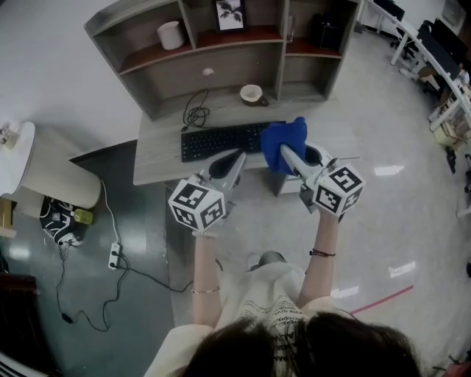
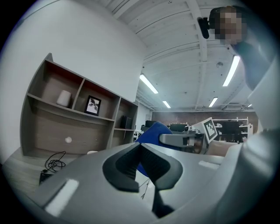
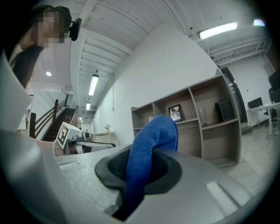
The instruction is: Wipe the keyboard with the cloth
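**Clerk:** Item 1, the task's things?

**Checker:** 1 black keyboard (image 1: pixel 221 141), flat on the grey desk (image 1: pixel 158 168), near its front edge. 1 blue cloth (image 1: pixel 284 138), bunched, over the keyboard's right end as seen from the head view. Contact with the keys cannot be judged.

**Clerk:** Item 2, grippers?

**Checker:** 2. The right gripper (image 1: pixel 284 150) has its jaws clamped on the cloth. In its own view a blue fold rises from between the dark pads. The left gripper (image 1: pixel 240 156) has its jaws pressed together at the tips with nothing between them. It points at the keyboard's middle, just beside the right gripper.

**Clerk:** Item 3, the rest of the desk?

**Checker:** 1 coiled black cable (image 1: pixel 195 115) behind the keyboard. 1 white cup (image 1: pixel 251 93) to the right of the cable. 1 shelf unit (image 1: pixel 151 82) at the back, holding 1 white pot (image 1: pixel 171 34) and 1 framed picture (image 1: pixel 229 13).

**Clerk:** Item 4, the floor?

**Checker:** 1 white power strip (image 1: pixel 115 255) left of the person, with a black lead trailing from it.
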The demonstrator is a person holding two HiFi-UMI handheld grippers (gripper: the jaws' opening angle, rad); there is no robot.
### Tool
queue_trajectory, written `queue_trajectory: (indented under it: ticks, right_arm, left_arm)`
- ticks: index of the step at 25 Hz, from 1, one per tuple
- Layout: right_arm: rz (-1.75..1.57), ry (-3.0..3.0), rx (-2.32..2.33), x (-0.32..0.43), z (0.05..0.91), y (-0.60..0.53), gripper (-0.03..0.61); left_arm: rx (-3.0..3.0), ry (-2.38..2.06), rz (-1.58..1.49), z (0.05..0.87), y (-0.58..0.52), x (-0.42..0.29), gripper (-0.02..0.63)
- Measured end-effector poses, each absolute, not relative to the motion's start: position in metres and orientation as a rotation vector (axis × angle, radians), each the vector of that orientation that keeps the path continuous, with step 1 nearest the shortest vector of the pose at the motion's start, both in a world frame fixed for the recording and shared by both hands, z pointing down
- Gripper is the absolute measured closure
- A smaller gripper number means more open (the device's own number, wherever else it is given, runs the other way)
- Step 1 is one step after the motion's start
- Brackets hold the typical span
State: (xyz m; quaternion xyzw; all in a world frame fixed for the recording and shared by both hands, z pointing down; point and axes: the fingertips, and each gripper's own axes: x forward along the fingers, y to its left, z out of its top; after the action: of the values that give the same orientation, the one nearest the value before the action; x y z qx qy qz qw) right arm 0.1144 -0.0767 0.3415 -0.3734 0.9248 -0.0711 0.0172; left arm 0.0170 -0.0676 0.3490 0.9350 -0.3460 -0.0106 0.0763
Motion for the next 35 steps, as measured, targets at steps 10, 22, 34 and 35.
queue_trajectory:
  ticks: [10,22,34,35]
  right_arm:
    - [-0.257,2.895,-1.166,0.105,0.351,-0.084,0.526]
    - [-0.264,2.914,-1.134,0.116,0.353,-0.119,0.526]
    - [-0.3,2.932,-1.135,0.142,0.361,-0.19,0.526]
    - [-0.307,2.932,-1.14,0.144,0.362,-0.197,0.526]
  left_arm:
    - [2.765,-1.032,-0.044,0.361,-0.074,0.009,0.617]
    - [2.734,-1.084,-0.033,0.365,-0.109,0.014,0.617]
    - [2.725,-1.057,-0.014,0.374,-0.18,0.043,0.617]
    - [2.722,-1.051,-0.01,0.375,-0.185,0.045,0.617]
